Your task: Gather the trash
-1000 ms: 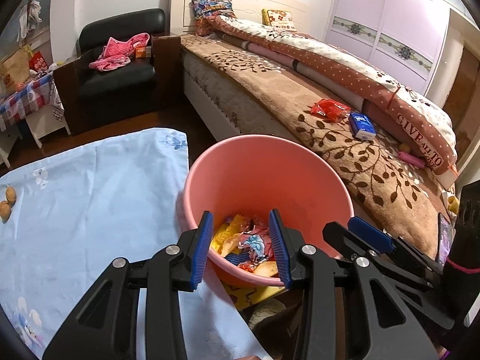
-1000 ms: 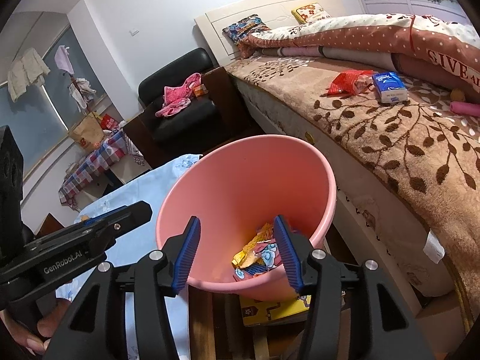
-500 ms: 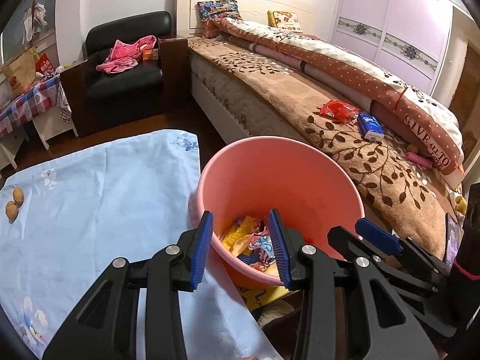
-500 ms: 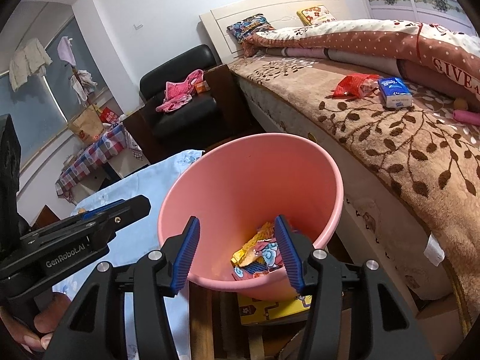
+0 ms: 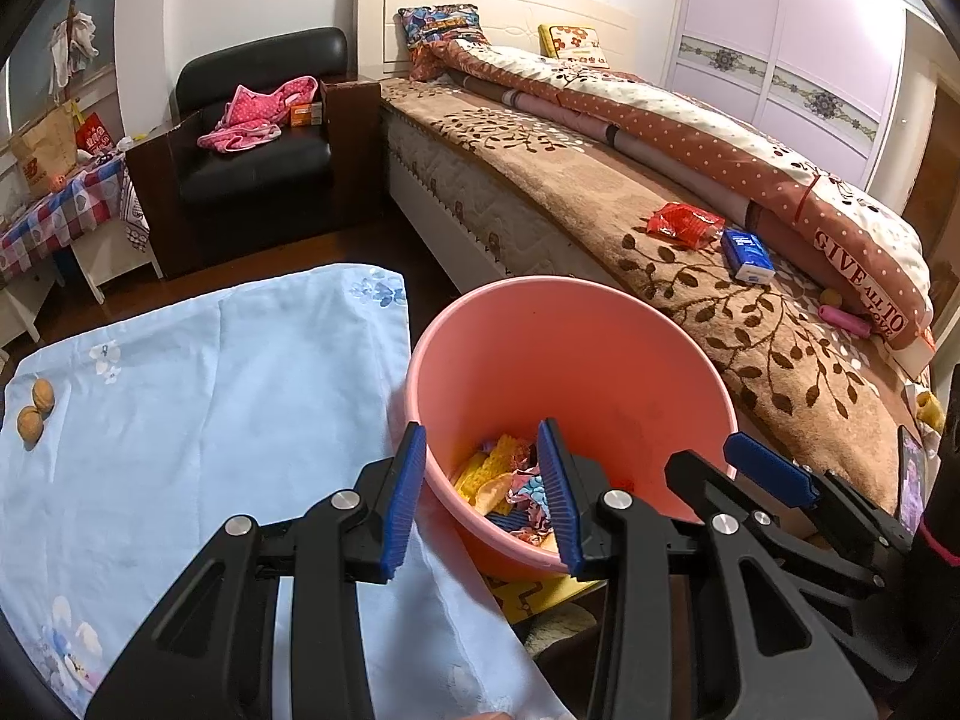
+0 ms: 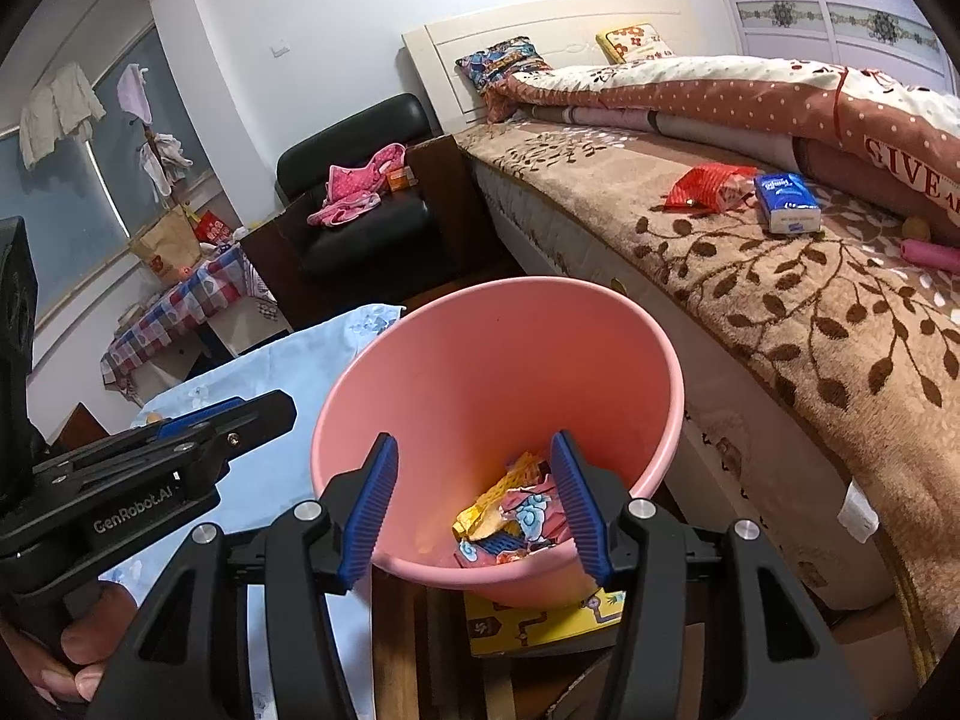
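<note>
From the left wrist, the left gripper hangs with fingers apart and empty over the near rim of the pink bucket, wrappers piled inside, 2 walnuts lying on the blue cloth. From the right wrist, the right gripper is likewise spread and empty at the bucket; a red snack bag and blue tissue pack sit on the bed. I judge this a between-pickups pause (next calls for reaching toward whichever of these counts as litter).

I see the bin mouth wide and unblocked above the wrappers. The bed stands close on its right, the cloth touches its left rim.
</note>
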`<state>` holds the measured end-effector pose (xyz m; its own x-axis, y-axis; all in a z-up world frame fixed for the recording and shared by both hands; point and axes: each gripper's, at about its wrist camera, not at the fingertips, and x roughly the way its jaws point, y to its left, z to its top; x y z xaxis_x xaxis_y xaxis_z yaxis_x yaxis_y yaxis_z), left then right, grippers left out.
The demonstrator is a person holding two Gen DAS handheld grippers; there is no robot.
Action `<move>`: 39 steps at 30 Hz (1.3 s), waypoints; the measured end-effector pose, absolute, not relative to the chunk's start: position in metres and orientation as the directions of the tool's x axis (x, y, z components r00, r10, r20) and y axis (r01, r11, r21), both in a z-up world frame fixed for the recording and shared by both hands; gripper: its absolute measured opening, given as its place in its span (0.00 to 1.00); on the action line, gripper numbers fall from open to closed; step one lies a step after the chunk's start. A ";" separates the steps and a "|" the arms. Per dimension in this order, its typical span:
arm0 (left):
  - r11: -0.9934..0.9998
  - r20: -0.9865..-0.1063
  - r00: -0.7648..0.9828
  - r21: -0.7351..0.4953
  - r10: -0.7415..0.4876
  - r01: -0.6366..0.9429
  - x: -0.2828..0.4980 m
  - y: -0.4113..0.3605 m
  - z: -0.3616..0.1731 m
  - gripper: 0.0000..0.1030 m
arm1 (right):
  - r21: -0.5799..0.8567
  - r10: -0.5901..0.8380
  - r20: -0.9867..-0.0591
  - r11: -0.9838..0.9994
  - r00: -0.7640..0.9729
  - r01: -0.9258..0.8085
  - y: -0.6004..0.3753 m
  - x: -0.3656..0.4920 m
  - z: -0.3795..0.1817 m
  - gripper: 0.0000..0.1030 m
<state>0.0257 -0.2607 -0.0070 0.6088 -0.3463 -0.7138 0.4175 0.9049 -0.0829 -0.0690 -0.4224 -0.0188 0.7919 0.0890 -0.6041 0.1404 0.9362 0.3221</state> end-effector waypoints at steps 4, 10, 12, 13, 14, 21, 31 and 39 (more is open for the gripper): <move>0.905 -0.714 0.609 -0.083 -0.347 0.418 0.026 -0.261 -0.007 0.38 | 0.317 0.084 -0.602 0.938 0.794 0.141 -0.422 -0.070 -0.018 0.52; 0.907 -0.708 0.617 -0.078 -0.343 0.414 0.025 -0.258 -0.006 0.38 | 0.313 0.076 -0.600 0.938 0.796 0.147 -0.421 -0.071 -0.018 0.52; 0.907 -0.707 0.619 -0.078 -0.343 0.414 0.025 -0.257 -0.006 0.38 | 0.312 0.075 -0.601 0.938 0.796 0.147 -0.421 -0.071 -0.019 0.52; 0.907 -0.706 0.619 -0.079 -0.344 0.413 0.026 -0.257 -0.006 0.38 | 0.312 0.075 -0.600 0.939 0.796 0.147 -0.421 -0.071 -0.018 0.52; 0.907 -0.705 0.620 -0.079 -0.344 0.413 0.025 -0.257 -0.006 0.38 | 0.311 0.074 -0.600 0.939 0.796 0.147 -0.421 -0.071 -0.018 0.52; 0.907 -0.697 0.626 -0.086 -0.350 0.412 0.024 -0.255 -0.004 0.38 | 0.299 0.062 -0.595 0.943 0.802 0.149 -0.419 -0.071 -0.019 0.53; 0.907 -0.691 0.631 -0.089 -0.354 0.412 0.022 -0.254 -0.003 0.38 | 0.287 0.044 -0.579 0.946 0.814 0.152 -0.416 -0.073 -0.015 0.55; 0.906 -0.690 0.630 -0.091 -0.356 0.413 0.022 -0.253 -0.003 0.38 | 0.274 0.036 -0.577 0.950 0.816 0.151 -0.413 -0.073 -0.014 0.56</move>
<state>0.0219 -0.2534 -0.0029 0.6298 -0.3561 -0.6904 0.4131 0.9062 -0.0906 -0.0734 -0.4134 -0.0142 0.8160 0.0362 -0.5769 0.1514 0.9499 0.2736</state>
